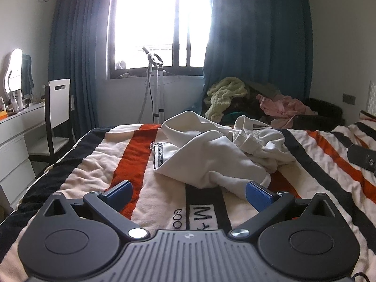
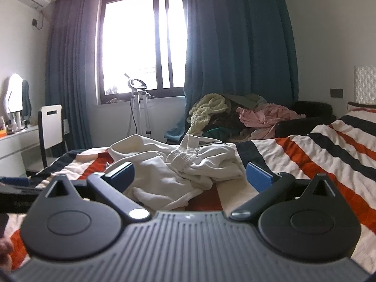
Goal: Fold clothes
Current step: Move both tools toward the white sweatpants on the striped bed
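Observation:
A crumpled white garment (image 1: 211, 155) with a dark trimmed edge lies in a heap on the striped blanket (image 1: 98, 169) of the bed. My left gripper (image 1: 188, 192) is open and empty, low over the blanket, just short of the garment's near edge. In the right wrist view the same white garment (image 2: 174, 171) lies straight ahead. My right gripper (image 2: 190, 176) is open and empty, its blue pads (image 2: 258, 176) either side of the garment's near part, apart from it. The right gripper's tip (image 1: 362, 157) shows at the right edge of the left wrist view.
A pile of other clothes (image 1: 249, 101), yellow, pink and dark, sits beyond the bed's far edge under blue curtains. A garment steamer stand (image 1: 155, 89) is by the window. A white chair (image 1: 56, 117) and dresser (image 1: 16, 145) stand at left.

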Available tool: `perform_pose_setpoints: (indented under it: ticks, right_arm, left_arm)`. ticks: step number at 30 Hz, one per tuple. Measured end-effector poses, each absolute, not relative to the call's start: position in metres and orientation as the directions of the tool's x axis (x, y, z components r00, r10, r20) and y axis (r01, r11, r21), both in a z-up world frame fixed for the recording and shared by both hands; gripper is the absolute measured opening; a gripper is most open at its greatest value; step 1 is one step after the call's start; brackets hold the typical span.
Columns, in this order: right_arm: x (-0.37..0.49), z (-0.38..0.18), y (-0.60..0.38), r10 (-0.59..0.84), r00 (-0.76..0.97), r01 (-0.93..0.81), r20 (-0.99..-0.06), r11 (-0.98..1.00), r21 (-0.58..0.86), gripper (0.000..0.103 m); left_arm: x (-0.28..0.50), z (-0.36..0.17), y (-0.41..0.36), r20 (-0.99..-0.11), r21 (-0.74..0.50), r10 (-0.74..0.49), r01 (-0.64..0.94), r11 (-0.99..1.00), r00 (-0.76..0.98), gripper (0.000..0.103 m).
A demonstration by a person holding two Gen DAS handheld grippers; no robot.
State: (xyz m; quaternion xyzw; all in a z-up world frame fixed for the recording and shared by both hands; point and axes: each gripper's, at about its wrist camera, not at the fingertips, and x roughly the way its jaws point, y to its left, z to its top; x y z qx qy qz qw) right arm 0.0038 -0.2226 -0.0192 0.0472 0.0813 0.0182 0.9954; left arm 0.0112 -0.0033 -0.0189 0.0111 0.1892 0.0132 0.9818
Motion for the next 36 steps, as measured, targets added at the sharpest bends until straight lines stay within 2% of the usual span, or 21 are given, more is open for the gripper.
perform_pose_setpoints:
  ticks: [4,8,12,21,26,32,36]
  right_arm:
    - [0.002,-0.019,-0.222,0.031,0.988,-0.018,-0.150,0.996,0.091,0.103]
    - [-0.003,-0.018,-0.223,0.106,0.987,-0.089,-0.124,0.987,0.132,0.103]
    - [-0.003,-0.008,-0.217,0.112,0.990,-0.101,-0.090,0.988,0.118,0.103]
    - [0.027,0.057,-0.224,0.123,0.992,-0.125,0.030,0.988,0.094,0.103]
    - [0.034,0.034,-0.228,0.047,0.999,-0.048,0.023,0.998,0.044,0.103]
    - [0.042,-0.005,-0.244,-0.002,0.997,0.009,-0.073,0.996,0.089,0.103]
    - [0.049,-0.006,-0.247,-0.013,0.998,0.019,-0.063,0.995,0.097,0.103]
  left_arm:
    - [0.012,-0.019,-0.004,-0.374,0.029,0.030,-0.021,0.999,0.927,0.103]
    - [0.012,-0.019,-0.003,-0.379,0.026,0.033,-0.025,0.999,0.925,0.103]
    - [0.017,-0.023,0.000,-0.400,0.011,0.041,-0.039,0.999,0.916,0.103]
    - [0.035,-0.044,-0.006,-0.471,0.032,0.045,-0.034,0.999,0.881,0.103]
    - [0.048,-0.056,-0.014,-0.506,0.044,0.048,-0.030,0.999,0.861,0.103]
    - [0.060,-0.068,-0.022,-0.542,0.040,0.029,-0.009,0.999,0.840,0.103]
    - [0.067,-0.073,-0.032,-0.540,0.077,0.045,-0.004,0.997,0.840,0.103]
